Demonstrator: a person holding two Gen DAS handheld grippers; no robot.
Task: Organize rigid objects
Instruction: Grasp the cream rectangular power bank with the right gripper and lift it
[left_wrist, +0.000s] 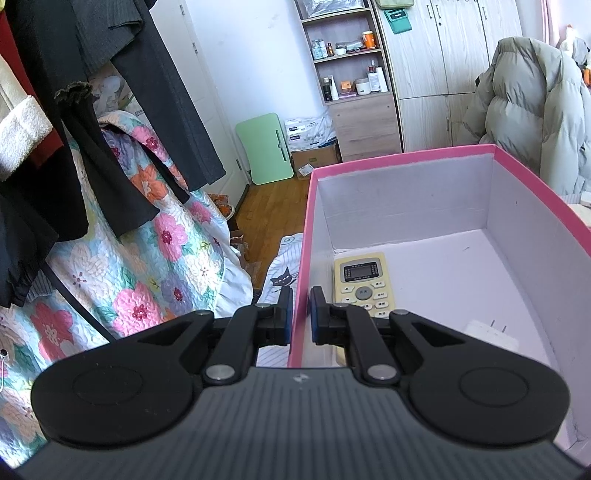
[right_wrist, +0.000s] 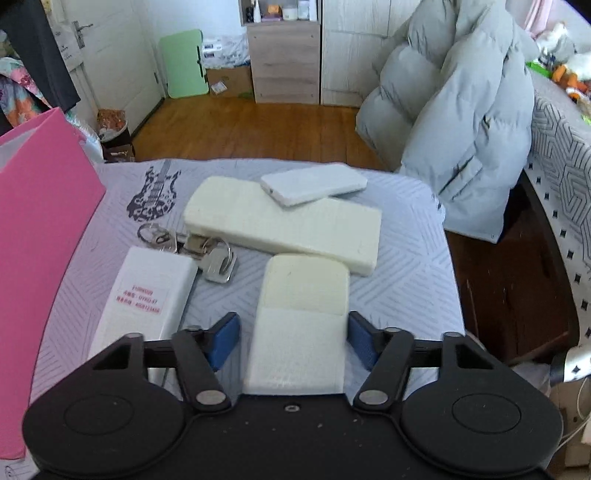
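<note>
Two cream-white remotes (right_wrist: 299, 325) (right_wrist: 282, 225), left fingers (left_wrist: 300, 314) clamping pink box (left_wrist: 301, 258) wall, right fingers (right_wrist: 293, 341) open astride one.

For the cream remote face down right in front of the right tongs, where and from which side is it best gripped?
Grip the cream remote across its two long edges near the end closest to the camera, coming down from above. It lies flat on the bedspread with its length along the right tongs, whose open pads already flank it. The keys and labelled white remote lie clear to its left.
</note>
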